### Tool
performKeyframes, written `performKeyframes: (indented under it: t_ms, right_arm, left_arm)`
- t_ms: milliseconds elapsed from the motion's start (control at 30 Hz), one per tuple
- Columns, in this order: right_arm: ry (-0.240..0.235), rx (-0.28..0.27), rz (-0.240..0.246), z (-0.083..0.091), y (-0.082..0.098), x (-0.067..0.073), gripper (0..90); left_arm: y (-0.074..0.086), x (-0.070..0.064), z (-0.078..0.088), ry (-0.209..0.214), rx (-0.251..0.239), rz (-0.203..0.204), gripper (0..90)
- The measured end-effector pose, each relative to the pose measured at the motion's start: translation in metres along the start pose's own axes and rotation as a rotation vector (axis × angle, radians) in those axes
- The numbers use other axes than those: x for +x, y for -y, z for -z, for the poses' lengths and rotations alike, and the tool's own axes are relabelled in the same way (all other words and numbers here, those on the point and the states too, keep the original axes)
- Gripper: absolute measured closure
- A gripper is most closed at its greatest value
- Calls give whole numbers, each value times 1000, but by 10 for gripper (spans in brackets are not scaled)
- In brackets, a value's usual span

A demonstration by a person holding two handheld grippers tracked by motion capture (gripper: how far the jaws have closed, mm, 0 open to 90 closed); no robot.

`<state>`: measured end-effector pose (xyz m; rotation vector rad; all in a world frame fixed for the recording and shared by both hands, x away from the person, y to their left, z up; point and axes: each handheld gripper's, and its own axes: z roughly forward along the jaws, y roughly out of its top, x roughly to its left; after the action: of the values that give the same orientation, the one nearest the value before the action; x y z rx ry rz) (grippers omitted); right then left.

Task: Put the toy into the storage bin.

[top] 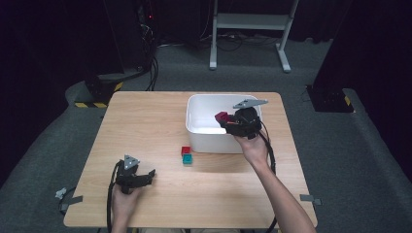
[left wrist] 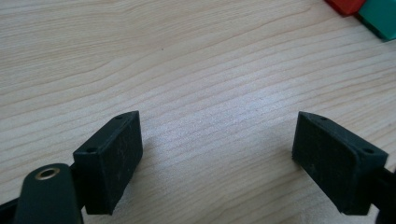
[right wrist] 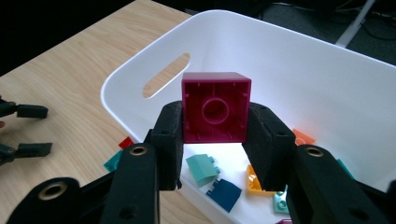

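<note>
My right gripper (right wrist: pixel 215 117) is shut on a magenta square brick (right wrist: pixel 215 112), hollow underside toward the camera, held above the white bin (right wrist: pixel 289 60). In the high view the right gripper (top: pixel 225 120) holds the magenta brick (top: pixel 222 116) over the bin's (top: pixel 194 131) inside, near its right half. Several loose bricks lie on the bin floor, among them a teal one (right wrist: pixel 201 169), a blue one (right wrist: pixel 224 193) and an orange one (right wrist: pixel 254 182). My left gripper (top: pixel 149 174) rests low over the table's near left, open, with bare wood between its jaws (left wrist: pixel 217 135).
A red brick (top: pixel 185 150) and a teal brick (top: pixel 187 159) sit side by side on the table just in front of the bin; they also show at the top right of the left gripper view as red (left wrist: pixel 345 5) and teal (left wrist: pixel 380 16). Cables trail from both grippers.
</note>
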<state>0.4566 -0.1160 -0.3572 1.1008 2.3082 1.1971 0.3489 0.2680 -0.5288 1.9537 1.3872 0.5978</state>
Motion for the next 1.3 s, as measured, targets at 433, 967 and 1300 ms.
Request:
performKeyframes:
  t_ms: [433, 967, 1300]
  right_arm:
    - [60, 36, -61, -12, -1, -22, 577]
    - [10, -21, -10, -2, 2, -3, 509]
    - [-63, -89, 61, 13, 9, 31, 464]
  left_arm:
    - [0, 0, 0, 0, 0, 0, 162]
    - [0, 0, 0, 0, 0, 1, 162]
    - [0, 0, 0, 0, 0, 0, 162]
